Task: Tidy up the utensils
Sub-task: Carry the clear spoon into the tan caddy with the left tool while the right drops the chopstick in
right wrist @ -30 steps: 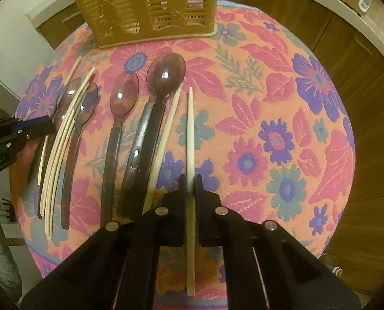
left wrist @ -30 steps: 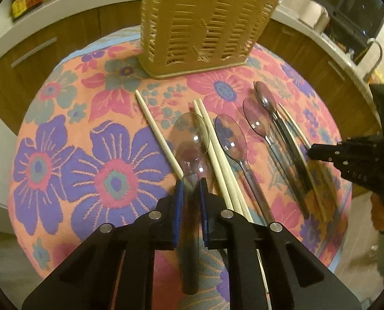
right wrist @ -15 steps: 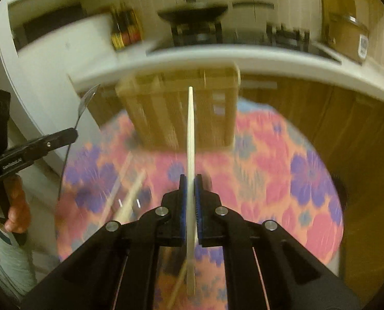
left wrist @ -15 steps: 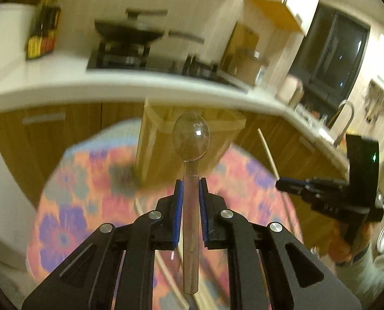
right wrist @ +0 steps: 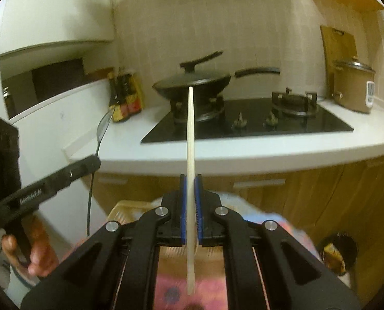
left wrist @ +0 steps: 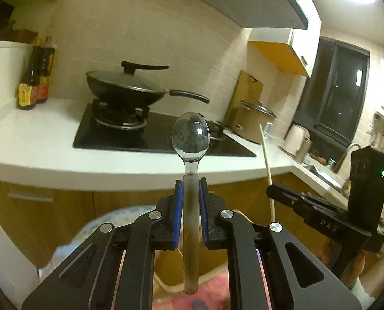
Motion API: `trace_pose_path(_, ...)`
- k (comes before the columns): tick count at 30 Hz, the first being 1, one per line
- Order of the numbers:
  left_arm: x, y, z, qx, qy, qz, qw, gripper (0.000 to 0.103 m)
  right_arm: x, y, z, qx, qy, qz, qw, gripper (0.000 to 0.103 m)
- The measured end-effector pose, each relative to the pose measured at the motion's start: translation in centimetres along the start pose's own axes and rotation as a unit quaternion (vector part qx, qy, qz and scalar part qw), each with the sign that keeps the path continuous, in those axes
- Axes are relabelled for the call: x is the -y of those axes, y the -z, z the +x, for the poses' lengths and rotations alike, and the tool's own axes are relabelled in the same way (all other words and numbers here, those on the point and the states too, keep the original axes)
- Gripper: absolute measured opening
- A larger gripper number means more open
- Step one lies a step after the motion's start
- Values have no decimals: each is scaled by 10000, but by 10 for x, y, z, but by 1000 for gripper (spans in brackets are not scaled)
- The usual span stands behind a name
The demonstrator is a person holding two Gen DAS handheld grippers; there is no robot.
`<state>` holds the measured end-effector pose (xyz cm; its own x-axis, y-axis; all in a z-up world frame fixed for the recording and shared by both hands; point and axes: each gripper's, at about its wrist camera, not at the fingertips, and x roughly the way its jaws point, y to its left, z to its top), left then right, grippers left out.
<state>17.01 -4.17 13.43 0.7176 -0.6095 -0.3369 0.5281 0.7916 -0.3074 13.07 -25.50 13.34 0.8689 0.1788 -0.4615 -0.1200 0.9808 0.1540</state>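
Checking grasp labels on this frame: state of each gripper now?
Left gripper: closed on the clear spoon, held by its handle.
Right gripper: closed on a single chopstick.

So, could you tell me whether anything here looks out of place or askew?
Nothing stands out. The left gripper holds the clear spoon upright and the right gripper holds the chopstick straight.
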Motion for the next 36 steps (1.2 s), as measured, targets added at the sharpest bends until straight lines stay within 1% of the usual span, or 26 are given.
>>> trace_pose_path(4,-10,8,21,203,-145,-3,9997,10,7,-6,26,265,177,31,9995,4)
trace_pose_path(8,-20,20,36,380,-248,-31,9990,10,9,5,46,530,482,-51,9974,4)
trace_pose_path(11,-24,30,37,614,-373,-38,9974,10,10,13,53,626,570,-73,9964,4)
trace_pose_path(14,-23,38,35,760,-332,40,9966,11,12,20,56,618,480,-59,9969,4)
trace_pose_path(15,-22,40,33,796,-339,78,9962,14,13,23,54,634,447,-38,9970,5)
trace_pose_path(16,-21,43,31,805,-339,114,9961,20,14,25,52,618,427,-23,9972,5)
trace_pose_path(17,-21,45,30,786,-346,120,9962,30,15,27,50,597,392,-5,9974,5)
trace_pose_path(19,-23,49,24,705,-316,26,9970,30,16,31,44,563,403,-4,9976,10)
trace_pose_path(20,-25,50,23,672,-270,-25,9974,30,15,32,41,549,406,-19,9977,19)
trace_pose_path(21,-28,52,18,634,-248,-117,9976,30,14,34,37,537,401,-32,9977,31)
trace_pose_path(22,-29,53,14,631,-263,-161,9975,30,14,36,32,540,420,-24,9977,37)
trace_pose_path(23,-30,54,10,622,-261,-188,9975,33,14,39,24,563,442,-3,9974,48)
trace_pose_path(24,-32,56,4,604,-239,-236,9976,36,14,43,16,579,465,20,9972,48)
trace_pose_path(26,-32,59,-9,588,-228,-282,9976,40,14,48,3,532,490,51,9974,48)
trace_pose_path(31,-28,69,-37,512,-189,-316,9980,40,11,62,-29,438,554,136,9974,48)
trace_pose_path(32,-27,70,-42,492,-199,-327,9981,42,11,64,-34,406,558,156,9975,48)
trace_pose_path(36,-22,76,-60,354,-185,-341,9986,43,4,77,-49,189,659,130,9976,48)
